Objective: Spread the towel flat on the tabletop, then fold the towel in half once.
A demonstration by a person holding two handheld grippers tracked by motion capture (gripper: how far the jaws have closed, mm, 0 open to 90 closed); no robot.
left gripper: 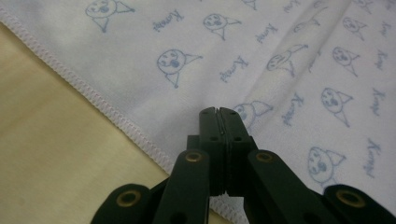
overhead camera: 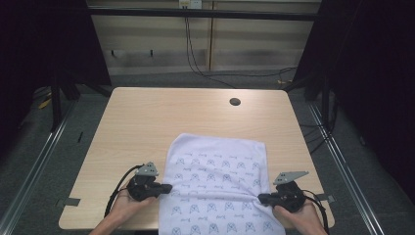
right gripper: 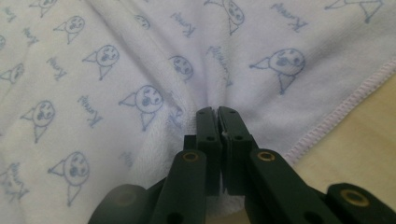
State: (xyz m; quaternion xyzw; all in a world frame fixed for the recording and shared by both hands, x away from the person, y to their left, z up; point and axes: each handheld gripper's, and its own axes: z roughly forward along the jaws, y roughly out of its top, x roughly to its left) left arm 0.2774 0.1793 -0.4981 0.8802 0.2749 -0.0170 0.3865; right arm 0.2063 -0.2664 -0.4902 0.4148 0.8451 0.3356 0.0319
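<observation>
High view: a white towel printed with small blue cartoon faces lies on the near half of the wooden table, folded or doubled, its near end hanging off the table edge toward me. I have the left gripper at the towel's left edge and the right gripper at its right edge, each held in a hand. A cable hole sits well beyond the cloth, near the far edge. Left gripper view: jaws clenched together, cloth seemingly caught between the tips, just inside the stitched hem; the fabric there lies fairly flat. Right gripper view: jaws clamped on the towel too, with folds radiating from the pinch, so the bite looks real on this side. Risks as I judge them: the left pinch looks shallow and close to the hem, so any pull outward or upward may slip it free and drop that side. If I lift unevenly, the cloth twists and the fold goes crooked. I cannot tell how many layers each side holds; catching one layer on one side and two on the other would skew the result. The overhanging end may also drag the towel off the table if both grips release.
</observation>
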